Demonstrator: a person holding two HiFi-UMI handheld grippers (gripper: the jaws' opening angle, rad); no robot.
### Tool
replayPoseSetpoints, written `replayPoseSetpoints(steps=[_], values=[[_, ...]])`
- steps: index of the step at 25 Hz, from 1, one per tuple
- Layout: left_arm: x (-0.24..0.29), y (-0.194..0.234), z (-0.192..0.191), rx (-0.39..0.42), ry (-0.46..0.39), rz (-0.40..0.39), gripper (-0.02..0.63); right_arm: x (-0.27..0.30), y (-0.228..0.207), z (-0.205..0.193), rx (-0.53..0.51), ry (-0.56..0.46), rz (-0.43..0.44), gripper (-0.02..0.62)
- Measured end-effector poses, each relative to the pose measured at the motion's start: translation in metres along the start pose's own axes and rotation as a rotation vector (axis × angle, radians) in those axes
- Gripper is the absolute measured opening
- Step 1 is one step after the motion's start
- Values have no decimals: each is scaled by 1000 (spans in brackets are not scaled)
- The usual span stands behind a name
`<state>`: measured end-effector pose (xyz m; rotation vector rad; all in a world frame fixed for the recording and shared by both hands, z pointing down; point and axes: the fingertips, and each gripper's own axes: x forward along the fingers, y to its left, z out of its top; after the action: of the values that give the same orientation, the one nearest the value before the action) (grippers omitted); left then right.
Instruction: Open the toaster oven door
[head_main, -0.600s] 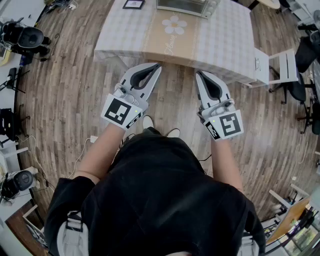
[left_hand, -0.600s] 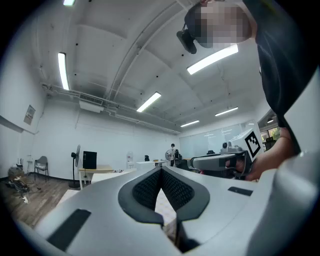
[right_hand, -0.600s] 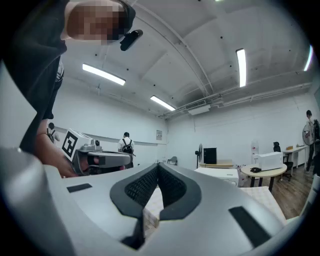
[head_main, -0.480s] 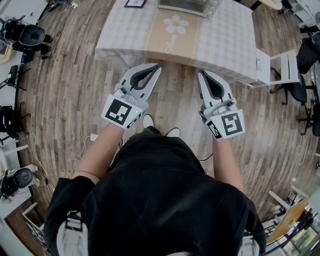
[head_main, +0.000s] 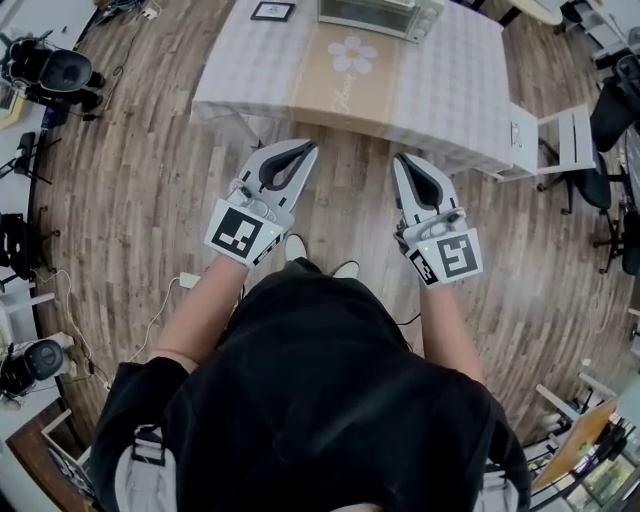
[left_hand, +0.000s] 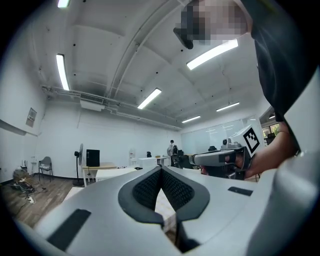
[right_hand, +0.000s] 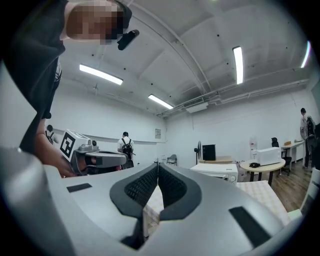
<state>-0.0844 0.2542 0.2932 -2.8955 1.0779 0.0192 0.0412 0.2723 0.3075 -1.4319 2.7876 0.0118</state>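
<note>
While the person stands back from the tabletop, the head view shows the toaster oven at its far edge, right at the top of the picture. The left tongs and the right tongs are held out over the wooden floor, side by side, well apart from the oven. Neither one touches anything.

In the left gripper view, the two dark pads meet at the tip, so the left tongs are clenched on nothing. The right tongs show off to the side, and a bit of checked cloth peeks through below.

In the right gripper view, those tongs are pressed tight together too, with nothing in them. The white oven sits ahead and a little to the right, and its door looks closed.

So I think the job has not really begun. The person must go closer, take hold of the door and pull it open.
</note>
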Motion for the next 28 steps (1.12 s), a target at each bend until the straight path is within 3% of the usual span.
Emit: replayPoseSetpoints(steps=[14,20,23,28], values=[[-31,52,-4,6,-8,-31,14,46,35,-5,3,15,-47,20],[-40,62,-17,3,11,-77,14,56,49,-14,4,22,-82,20],[-47,71,-26,-25,62,-88,14,60,54,-15,6,27,-104,20],[-43,83,-17,-5,1,-109,14,70,53,-19,6,42,-126,21]])
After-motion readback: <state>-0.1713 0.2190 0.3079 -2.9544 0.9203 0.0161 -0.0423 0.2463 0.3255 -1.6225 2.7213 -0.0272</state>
